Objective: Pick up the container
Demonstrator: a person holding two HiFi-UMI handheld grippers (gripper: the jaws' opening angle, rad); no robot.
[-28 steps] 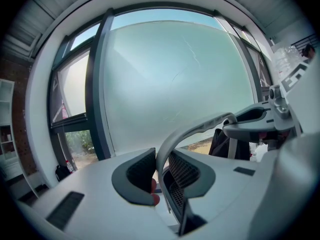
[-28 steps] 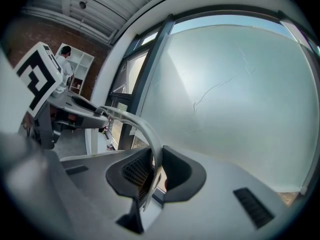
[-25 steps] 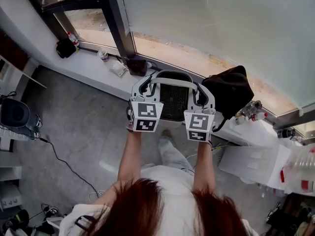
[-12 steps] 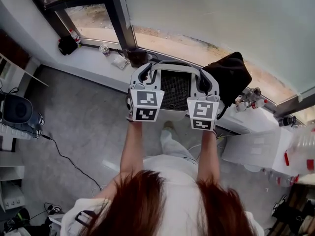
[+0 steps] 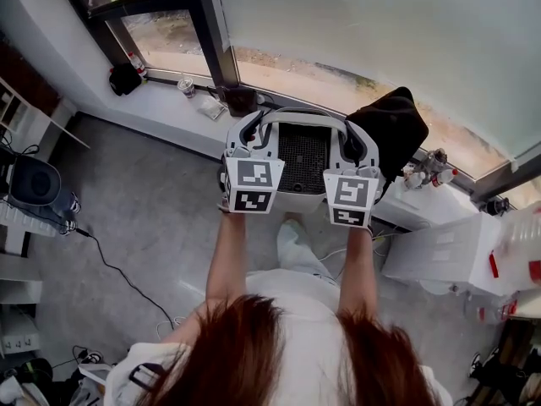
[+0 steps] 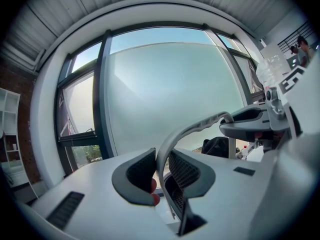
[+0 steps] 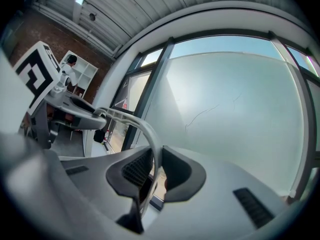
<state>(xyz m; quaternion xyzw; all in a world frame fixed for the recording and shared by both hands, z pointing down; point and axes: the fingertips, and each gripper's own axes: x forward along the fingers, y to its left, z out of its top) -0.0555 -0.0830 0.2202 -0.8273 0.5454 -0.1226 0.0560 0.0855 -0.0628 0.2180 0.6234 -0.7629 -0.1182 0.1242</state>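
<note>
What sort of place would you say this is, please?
Probably an indoor workroom or lab rather than a home: a tall frosted window over a white sill with bottles and a black bag, a grey floor with a trailing cable, white shelving at the side.

Right gripper (image 7: 156,171): jaws clamped on thin grey handle (image 7: 151,136). Handle arcs up and left to left gripper (image 7: 87,115), marker cube above it. Frosted window (image 7: 230,119) behind.
</note>
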